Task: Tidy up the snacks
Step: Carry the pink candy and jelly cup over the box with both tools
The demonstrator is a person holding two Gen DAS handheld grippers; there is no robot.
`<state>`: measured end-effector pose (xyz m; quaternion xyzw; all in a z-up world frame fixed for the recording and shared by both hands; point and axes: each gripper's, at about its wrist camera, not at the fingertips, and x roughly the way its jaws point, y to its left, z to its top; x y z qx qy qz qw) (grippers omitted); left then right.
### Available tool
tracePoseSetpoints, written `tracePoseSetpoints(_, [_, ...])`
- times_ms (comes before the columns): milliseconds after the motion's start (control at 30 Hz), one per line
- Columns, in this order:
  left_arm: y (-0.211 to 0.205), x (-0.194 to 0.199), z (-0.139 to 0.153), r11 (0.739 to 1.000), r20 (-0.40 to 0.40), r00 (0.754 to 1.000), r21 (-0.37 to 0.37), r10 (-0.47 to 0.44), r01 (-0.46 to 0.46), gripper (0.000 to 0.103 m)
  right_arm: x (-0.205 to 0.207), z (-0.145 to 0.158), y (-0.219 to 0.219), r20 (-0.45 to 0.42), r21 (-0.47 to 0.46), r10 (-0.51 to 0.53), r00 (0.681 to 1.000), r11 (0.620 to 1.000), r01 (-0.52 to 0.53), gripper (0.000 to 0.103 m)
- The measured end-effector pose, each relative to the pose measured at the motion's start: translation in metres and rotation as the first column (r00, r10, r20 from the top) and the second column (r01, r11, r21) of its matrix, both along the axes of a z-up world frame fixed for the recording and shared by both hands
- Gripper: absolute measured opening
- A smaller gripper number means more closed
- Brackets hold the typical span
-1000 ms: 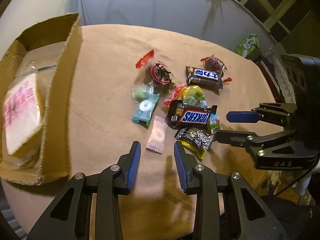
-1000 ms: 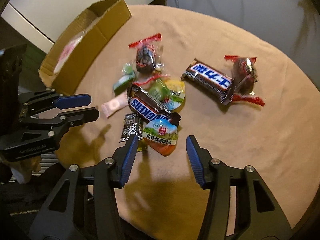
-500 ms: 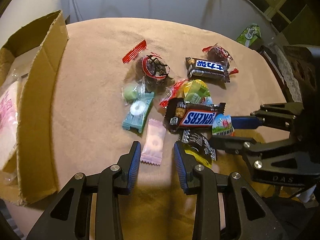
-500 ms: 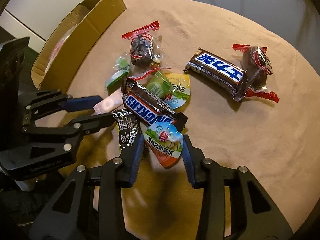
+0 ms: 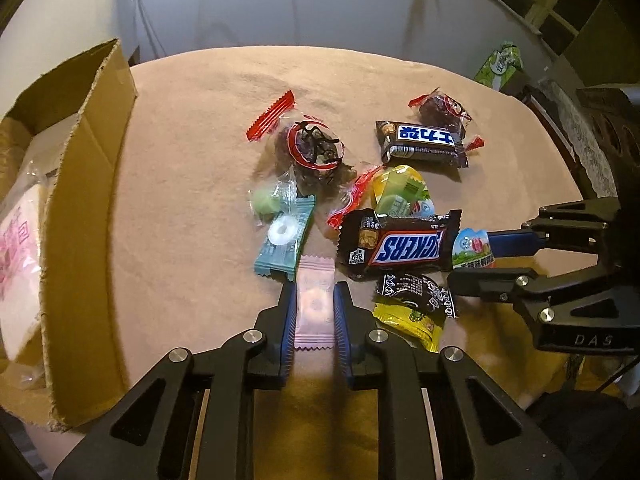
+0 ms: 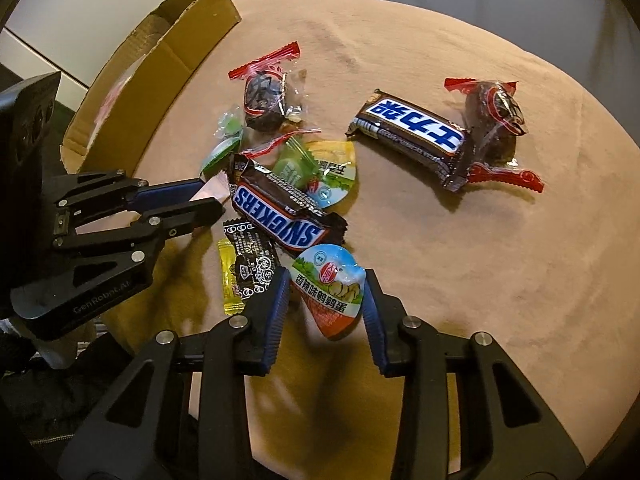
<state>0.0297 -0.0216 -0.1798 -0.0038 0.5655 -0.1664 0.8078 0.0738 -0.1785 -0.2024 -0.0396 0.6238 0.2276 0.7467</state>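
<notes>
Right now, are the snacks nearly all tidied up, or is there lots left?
Lots left. The cardboard box holds only a clear bag, and whether that was just put in is unclear. The left gripper is closing around a pink candy; the right gripper around a quail egg pack. The Snickers bar and the other sweets are on the table.

Left gripper [image 5: 315,312] fingers bracket the pink candy wrapper [image 5: 315,304], just near-left of the Snickers bar [image 5: 400,244].
</notes>
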Motion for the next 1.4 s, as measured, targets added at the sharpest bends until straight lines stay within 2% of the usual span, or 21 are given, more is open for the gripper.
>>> tracePoseSetpoints(400, [0.022, -0.010, 0.028, 0.997, 0.031, 0.998, -0.055, 0.060, -0.058, 0.017, 0.000, 0.026, -0.009, 0.034, 0.048, -0.017, 0.999, 0.999, 0.016, 0.037])
tracePoseSetpoints(667, [0.049, -0.013, 0.055, 0.987, 0.085, 0.985, -0.081, 0.148, -0.141, 0.017, 0.009, 0.054, 0.010, 0.084, 0.074, 0.021, 0.996, 0.997, -0.027, 0.037])
tracePoseSetpoints(933, [0.086, -0.014, 0.072, 0.964, 0.137, 0.955, -0.088, 0.262, -0.251, 0.017, 0.029, 0.076, 0.050, 0.139, 0.091, 0.098, 0.985, 0.990, -0.112, 0.037])
tracePoseSetpoints(1233, [0.135, -0.018, 0.075, 0.922, 0.164, 0.908, -0.084, 0.386, -0.377, 0.017, 0.055, 0.097, 0.117, 0.193, 0.092, 0.197, 0.961, 0.972, -0.218, 0.037])
tracePoseSetpoints(1400, [0.155, -0.020, 0.073, 0.901, 0.166, 0.886, -0.077, 0.434, -0.427, 0.017, 0.068, 0.100, 0.153, 0.203, 0.095, 0.244, 0.948, 0.959, -0.267, 0.037])
